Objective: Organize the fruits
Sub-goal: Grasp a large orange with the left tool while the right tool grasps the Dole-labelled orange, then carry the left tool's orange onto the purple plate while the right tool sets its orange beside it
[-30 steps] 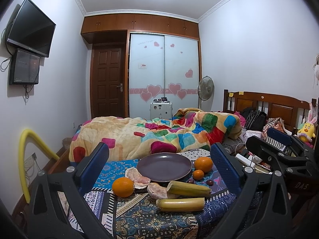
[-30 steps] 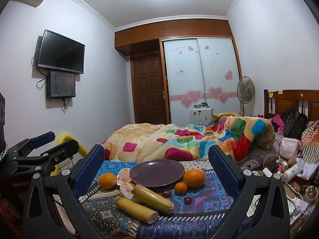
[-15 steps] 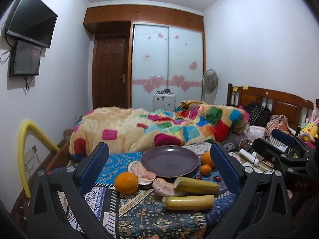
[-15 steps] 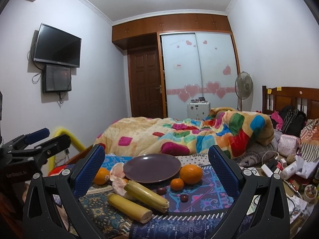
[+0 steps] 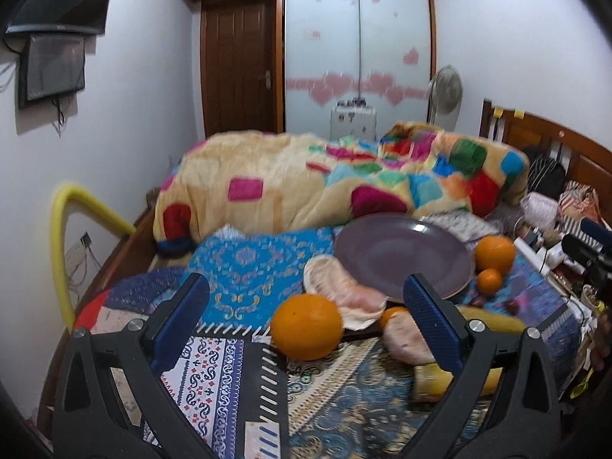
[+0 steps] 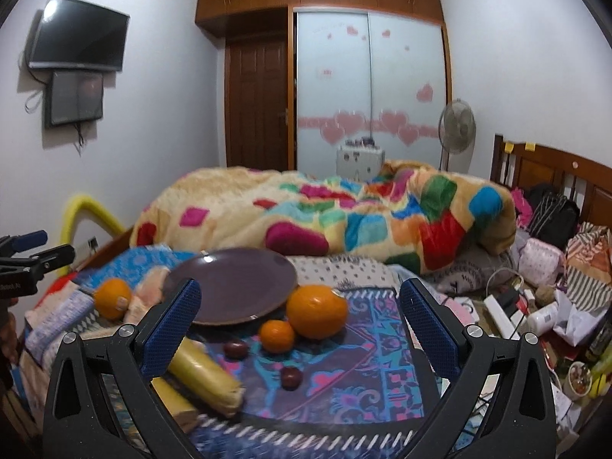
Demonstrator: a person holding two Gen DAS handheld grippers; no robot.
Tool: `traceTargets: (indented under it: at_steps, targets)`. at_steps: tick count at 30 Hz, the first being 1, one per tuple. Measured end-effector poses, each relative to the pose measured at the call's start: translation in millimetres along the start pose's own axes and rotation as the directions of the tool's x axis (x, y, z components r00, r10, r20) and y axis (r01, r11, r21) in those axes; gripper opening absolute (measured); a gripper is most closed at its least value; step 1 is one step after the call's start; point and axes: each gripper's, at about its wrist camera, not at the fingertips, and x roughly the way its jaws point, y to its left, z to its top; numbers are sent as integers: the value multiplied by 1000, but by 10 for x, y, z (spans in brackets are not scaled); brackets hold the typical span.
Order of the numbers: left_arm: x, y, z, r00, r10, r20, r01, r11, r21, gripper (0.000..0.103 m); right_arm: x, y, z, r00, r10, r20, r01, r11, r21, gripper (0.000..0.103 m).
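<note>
Seemingly lined up for a first pick, the left gripper [image 5: 306,315] hung spread wide and empty, a big orange [image 5: 306,326] sitting right between its fingers on the patterned cloth [image 5: 244,367]. Pomelo segments [image 5: 344,290] and the bare purple plate [image 5: 401,256] lay just ahead to its right, probably the gathering spot.

From the right wrist, the right gripper [image 6: 300,315] was likewise spread and empty. Another orange [image 6: 316,310] and a small tangerine [image 6: 277,336] lay between its fingers, touching, beside the plate [image 6: 233,283]; two banana-like pieces [image 6: 204,376] sat by its left finger.
</note>
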Motion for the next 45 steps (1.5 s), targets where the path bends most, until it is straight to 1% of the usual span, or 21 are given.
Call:
traceTargets:
  at_steps: [5,7,9,10,11,14,16,18,19,21,23,26,27,29,33,34,35,36,40,45]
  targets:
    - [373,54,-81,994,-25,-108,25,1000,-3,103,350,-160,-34,994,5,-109,-6,1000,-8,103]
    - [469,54,-105,990,-30,-135,31,999,6,102,505,-234,-63,986,14,-168,-16,1000,-8,103]
    - [550,37,-131,987,-35,-159,39,999,19,97,614,-272,-86,976,41,-214,-41,999,4,103]
    - [572,35,-139,984,-47,-172,51,999,17,90,693,-301,-108,966,50,-252,-50,999,8,103]
    - [621,40,-149,980,-58,-192,61,998,9,86,747,-308,-110,961,52,-271,-53,999,5,102]
    - [698,35,-175,976,-60,-210,64,998,12,84,871,-315,-140,947,44,-317,-54,998,-23,102]
    - [722,35,-185,974,-58,-219,62,998,12,80,932,-313,-127,940,55,-336,-67,997,-24,101]
    - [764,41,-192,969,-74,-237,78,997,7,79,992,-303,-111,932,67,-356,-80,997,-22,98]
    - [784,44,-191,967,-79,-242,82,997,2,78,1020,-298,-100,929,75,-363,-88,996,-22,95]
    - [815,48,-192,965,-80,-250,81,997,-5,75,1092,-287,-82,921,80,-380,-97,995,-27,93]
    - [851,68,-193,961,-86,-261,87,996,-8,67,1181,-289,-66,914,80,-397,-98,995,-25,90]
    - [874,86,-194,958,-97,-269,95,995,-19,66,1262,-318,-71,898,109,-427,-119,993,3,82]
    - [875,88,-200,959,-99,-267,97,995,-20,66,1283,-324,-73,895,113,-432,-121,993,10,82]
    - [870,95,-200,959,-103,-265,101,995,-21,66,1312,-322,-76,888,131,-442,-136,990,21,76]
    - [856,68,-203,960,-95,-262,98,995,-1,65,1353,-322,-76,877,148,-457,-148,988,37,75]
    - [855,64,-201,960,-93,-263,97,995,2,65,1365,-327,-74,873,154,-462,-152,987,42,73]
    - [853,59,-197,960,-92,-264,97,995,4,65,1380,-332,-75,866,169,-470,-164,985,53,67]
    - [848,60,-192,960,-92,-266,97,995,4,64,1400,-330,-69,861,179,-476,-172,983,60,67]
    - [822,79,-159,958,-95,-270,98,995,-1,64,1395,-309,-54,862,165,-480,-165,985,41,66]
    - [781,94,-76,962,-80,-262,86,996,11,64,1353,-331,-49,867,155,-474,-156,987,38,66]
